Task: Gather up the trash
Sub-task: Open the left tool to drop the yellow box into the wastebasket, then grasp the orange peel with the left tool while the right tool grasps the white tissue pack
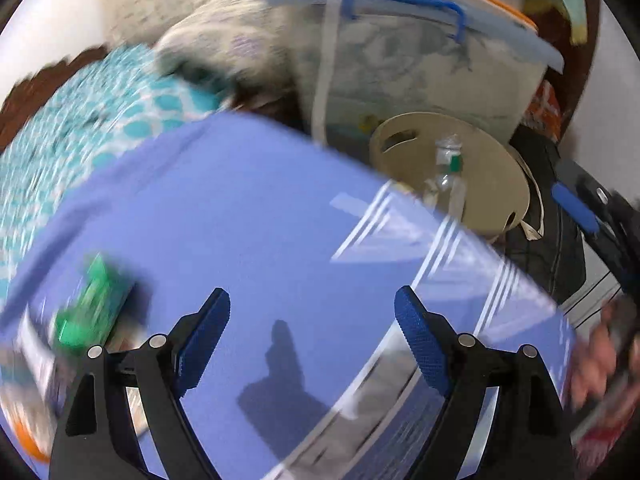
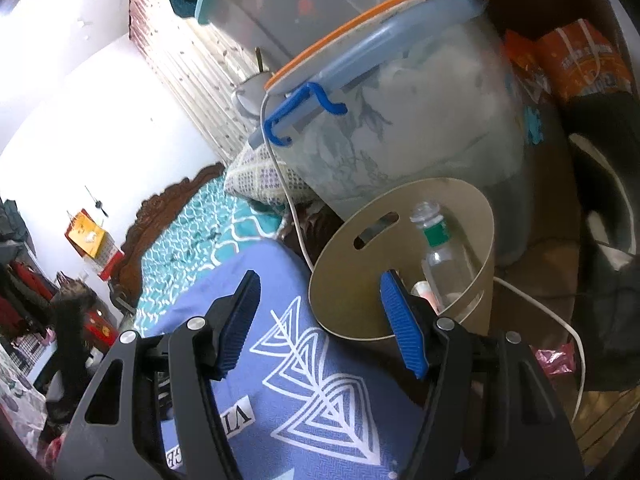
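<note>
Green wrapper (image 1: pixel 94 304) is the next trash, I'd judge: lying on the blue cloth (image 1: pixel 248 216), off to the left of the left gripper (image 1: pixel 312 340), near the cloth's edge. Too blurred to say whether it's a packet or a carton.

Left gripper: jaws spread wide, nothing between them, pointing steeply down at bare cloth. It needs to swing left, centre the wrapper between the pads, then close. Press lightly into the cloth so the lower edge gets scooped, not pushed away.

Bin (image 2: pixel 404 256) sits just beyond the cloth's far edge, with a clear bottle (image 2: pixel 440 252) already inside. Right gripper (image 2: pixel 320 320) is spread too and holds nothing; its right pad sits in front of the bin rim, whether it touches I can't tell.

White cable (image 2: pixel 532 300) trails beside the bin; keep clear on the carry.
</note>
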{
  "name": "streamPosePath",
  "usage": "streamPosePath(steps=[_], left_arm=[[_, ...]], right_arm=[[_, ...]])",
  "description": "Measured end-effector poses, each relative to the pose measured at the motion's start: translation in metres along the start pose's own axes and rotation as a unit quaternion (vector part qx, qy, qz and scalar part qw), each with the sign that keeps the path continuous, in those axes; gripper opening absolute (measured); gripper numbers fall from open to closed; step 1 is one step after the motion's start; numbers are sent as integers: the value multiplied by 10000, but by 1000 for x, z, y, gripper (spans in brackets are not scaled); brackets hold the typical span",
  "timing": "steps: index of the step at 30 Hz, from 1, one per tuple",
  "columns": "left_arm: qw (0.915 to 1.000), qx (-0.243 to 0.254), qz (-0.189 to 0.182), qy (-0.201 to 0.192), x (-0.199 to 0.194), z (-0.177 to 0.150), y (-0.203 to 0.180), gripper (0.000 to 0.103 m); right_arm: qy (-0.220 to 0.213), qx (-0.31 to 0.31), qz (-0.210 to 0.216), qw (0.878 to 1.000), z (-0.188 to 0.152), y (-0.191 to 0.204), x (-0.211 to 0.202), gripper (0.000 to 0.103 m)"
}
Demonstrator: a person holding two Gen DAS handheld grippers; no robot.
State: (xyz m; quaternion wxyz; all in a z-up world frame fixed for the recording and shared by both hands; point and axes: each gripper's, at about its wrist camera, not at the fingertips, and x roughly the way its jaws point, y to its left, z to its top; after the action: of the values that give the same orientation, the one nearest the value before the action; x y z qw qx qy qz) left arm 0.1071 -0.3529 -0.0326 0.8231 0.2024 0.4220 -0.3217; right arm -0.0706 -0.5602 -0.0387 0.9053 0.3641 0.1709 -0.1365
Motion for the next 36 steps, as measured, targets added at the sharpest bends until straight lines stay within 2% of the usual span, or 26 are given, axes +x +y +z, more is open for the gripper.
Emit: streamPosePath(steps=[3, 7, 9, 11, 12, 14, 18, 19, 22, 26, 28, 30, 31, 34, 35, 36], left_arm=[[9987, -492, 152, -63, -34, -47, 45, 80], [9938, -1066, 298, -99, -77, -105, 101, 80], [9895, -1367, 468, -98, -98, -137, 131, 80], [9811, -1801, 698, -97, -117, -169, 166, 80], [9774, -1972, 760, -109, -124, -179, 177, 80], [9645, -2479, 882, -210, -141, -205, 208, 79], [9455, -3072, 1009, -373, -162, -240, 249, 79], [9421, -3175, 996, -420, -166, -246, 255, 79], [9350, -3347, 1062, -492, -174, -257, 272, 79], [9273, -3522, 1164, -502, -175, -254, 304, 81], [9230, -3631, 1198, -440, -168, -246, 325, 81], [9195, -3774, 1033, -366, -159, -240, 346, 82], [9182, -3841, 919, -321, -153, -237, 355, 82], [9198, -3863, 660, -199, -134, -228, 367, 85], [9196, -3882, 596, -114, -125, -227, 367, 83], [9196, -3892, 529, -71, -119, -227, 366, 73]], right_arm=[[365, -324, 9, 9988, -4, 14, 9, 65], [1150, -785, 629, 9883, -20, 53, 27, 65], [1539, -1162, 1001, 9761, -35, 88, 36, 65], [1799, -1475, 1312, 9637, -50, 122, 43, 62], [1944, -1676, 1508, 9547, -60, 144, 47, 61], [2153, -2088, 1787, 9371, -79, 183, 55, 55], [2377, -3040, 2279, 8939, -120, 274, 72, 53], [2397, -3334, 2384, 8801, -134, 301, 80, 53], [2548, -3749, 2492, 8558, -170, 358, 104, 54], [2761, -4091, 2356, 8372, -209, 404, 144, 56], [2849, -4215, 2146, 8337, -223, 419, 162, 56], [2961, -4219, 1893, 8358, -234, 422, 179, 56], [3031, -4176, 1873, 8358, -236, 423, 182, 44], [3146, -4031, 1924, 8376, -235, 418, 183, 35], [3191, -4009, 1972, 8358, -234, 416, 179, 30], [3280, -3949, 2051, 8333, -233, 414, 176, 29]])
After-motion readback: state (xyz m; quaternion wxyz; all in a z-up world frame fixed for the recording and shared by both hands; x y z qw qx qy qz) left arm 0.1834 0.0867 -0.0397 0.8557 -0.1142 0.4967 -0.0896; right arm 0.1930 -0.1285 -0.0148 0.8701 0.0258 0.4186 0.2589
